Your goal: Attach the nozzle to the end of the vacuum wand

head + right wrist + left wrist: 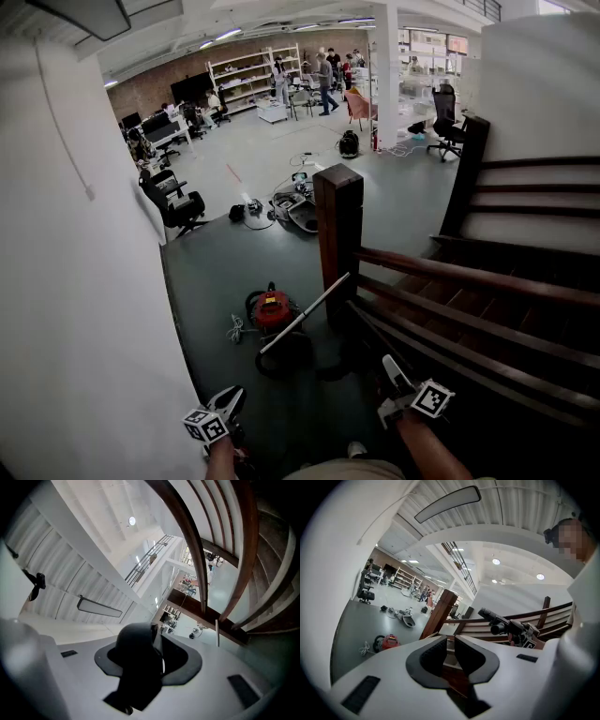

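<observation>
We have the left gripper [450, 645] shut and empty, and the right gripper [149, 641] clamped on the black nozzle [137, 667]. The vacuum wand [305, 315] is on the floor farther ahead. It slants up from the red vacuum [273, 308] to the newel post [338, 234], well apart from both grippers.

vacuum cleaner [273, 307]: on floor [211, 277], left of newel post [338, 239]
wand [305, 314]: between cleaner and post
stairs [487, 309]: right of post

Grey floor [211, 272] bears red vacuum [273, 309], wand [305, 324], cord [234, 328].
</observation>
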`<state>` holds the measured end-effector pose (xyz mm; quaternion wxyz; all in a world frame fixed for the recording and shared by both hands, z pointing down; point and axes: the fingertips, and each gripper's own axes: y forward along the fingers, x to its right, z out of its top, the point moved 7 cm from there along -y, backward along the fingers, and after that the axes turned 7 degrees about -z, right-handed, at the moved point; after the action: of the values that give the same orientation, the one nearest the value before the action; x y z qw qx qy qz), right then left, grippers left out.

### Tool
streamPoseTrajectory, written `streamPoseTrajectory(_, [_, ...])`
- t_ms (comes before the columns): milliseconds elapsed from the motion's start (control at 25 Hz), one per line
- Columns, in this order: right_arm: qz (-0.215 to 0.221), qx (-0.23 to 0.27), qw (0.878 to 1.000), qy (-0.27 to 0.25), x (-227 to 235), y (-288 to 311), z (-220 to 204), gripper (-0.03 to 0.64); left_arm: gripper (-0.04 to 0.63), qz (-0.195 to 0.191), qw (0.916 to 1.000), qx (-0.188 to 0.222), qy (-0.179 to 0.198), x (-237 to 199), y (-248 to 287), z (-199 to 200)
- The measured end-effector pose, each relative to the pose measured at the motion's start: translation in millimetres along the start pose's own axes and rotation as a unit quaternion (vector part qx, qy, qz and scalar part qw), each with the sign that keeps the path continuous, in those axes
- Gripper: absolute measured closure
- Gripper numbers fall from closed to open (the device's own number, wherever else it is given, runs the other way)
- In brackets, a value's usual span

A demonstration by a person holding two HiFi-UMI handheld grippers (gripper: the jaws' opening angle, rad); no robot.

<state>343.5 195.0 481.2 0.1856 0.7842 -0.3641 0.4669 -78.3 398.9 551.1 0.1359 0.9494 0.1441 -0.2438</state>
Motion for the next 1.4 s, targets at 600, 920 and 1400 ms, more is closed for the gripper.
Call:
streamPoseTrajectory(600, [0.027,-0.034,0.999,0.026,15.3,20.6,7.5,0.449,0.537,-0.016,0.9996,-0.005,0.022,24.3,49.2,3.2])
streamPoseTrajectory(920, [0.035,-0.057,0.998,-0.022,29.7,26.3,27.6,0.449,0.537,-0.026,0.9988,-0.011,0.041,56.5,98.4,4.4])
streamPoseTrajectory(1400, [0.037,-0.067,0.997,-0.002,49.5,37.2,40.9,0.449,0.537,-0.017,0.9984,-0.023,0.048,69.8,110.6,7.8])
